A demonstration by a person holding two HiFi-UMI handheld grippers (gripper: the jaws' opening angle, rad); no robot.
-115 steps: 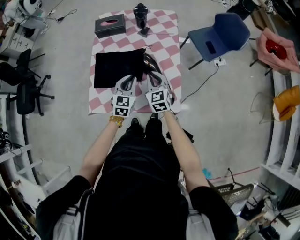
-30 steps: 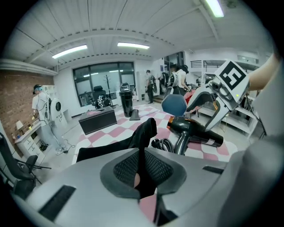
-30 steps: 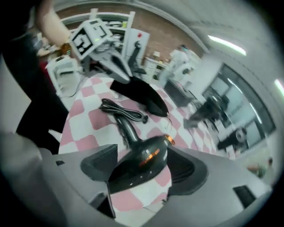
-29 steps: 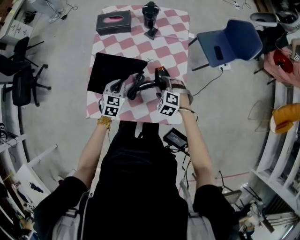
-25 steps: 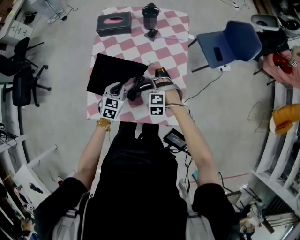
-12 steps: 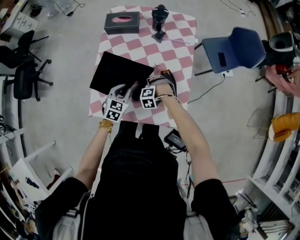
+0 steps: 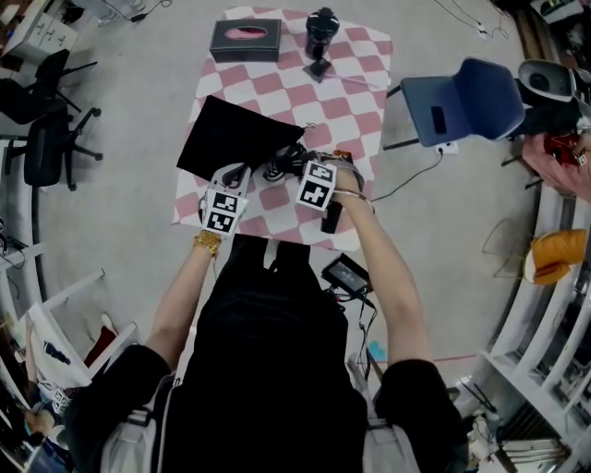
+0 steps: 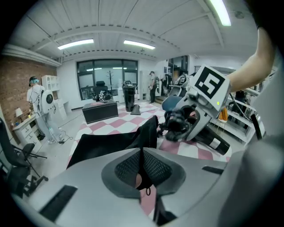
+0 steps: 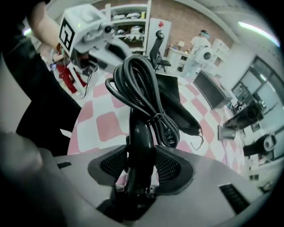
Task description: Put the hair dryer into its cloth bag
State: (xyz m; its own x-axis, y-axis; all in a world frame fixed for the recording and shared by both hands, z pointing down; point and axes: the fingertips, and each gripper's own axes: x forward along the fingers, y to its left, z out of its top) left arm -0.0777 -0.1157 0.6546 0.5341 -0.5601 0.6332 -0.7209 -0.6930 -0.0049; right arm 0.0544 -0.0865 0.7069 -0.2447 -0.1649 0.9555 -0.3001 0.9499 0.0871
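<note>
My right claw (image 9: 141, 170) has just closed onto the hair dryer (image 9: 138, 131) handle, with its coiled cord (image 9: 137, 84) bunched between it and the cloth bag (image 7: 235, 139). My left claw (image 8: 143, 167) has just closed on the bag's near edge. A tissue box (image 7: 245, 40) sits at the far side of the checked table (image 7: 346, 88), and a blue chair (image 7: 457, 92) stands to the right.

At the checkered surface's (image 7: 277, 88) far end: 1 dark tissue box (image 7: 245, 40), 1 black upright appliance (image 7: 321, 28). Right of it: 1 blue chair (image 7: 459, 97).
</note>
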